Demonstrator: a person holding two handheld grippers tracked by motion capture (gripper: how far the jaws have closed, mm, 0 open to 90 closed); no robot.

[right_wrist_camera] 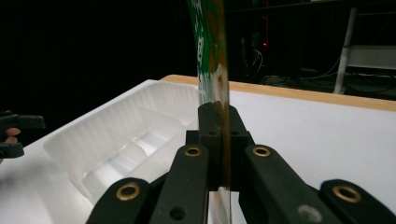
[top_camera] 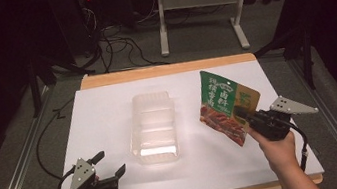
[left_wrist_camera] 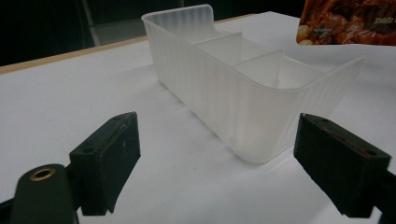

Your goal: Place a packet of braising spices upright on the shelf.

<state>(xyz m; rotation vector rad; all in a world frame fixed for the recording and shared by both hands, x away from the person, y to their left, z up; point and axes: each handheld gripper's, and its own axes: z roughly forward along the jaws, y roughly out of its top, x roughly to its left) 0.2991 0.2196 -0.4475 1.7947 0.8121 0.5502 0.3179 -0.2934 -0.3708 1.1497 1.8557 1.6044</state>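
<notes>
A green and brown snack pouch (top_camera: 224,106) hangs above the table at the right, pinched at its right edge by my right gripper (top_camera: 241,114), which is shut on it. In the right gripper view the pouch (right_wrist_camera: 212,51) stands edge-on between the closed jaws (right_wrist_camera: 219,140). A clear plastic tray with compartments (top_camera: 154,127) lies in the middle of the white table top (top_camera: 103,114). My left gripper (top_camera: 111,164) rests open at the front left, its fingertips (left_wrist_camera: 109,154) wide apart, pointed at the tray's near corner (left_wrist_camera: 261,116) with nothing between them.
The table's wooden far edge (top_camera: 168,69) borders dark floor with cables (top_camera: 114,47) and a white stand's legs (top_camera: 195,14) behind. Metal rails (top_camera: 12,178) run along both sides of the table.
</notes>
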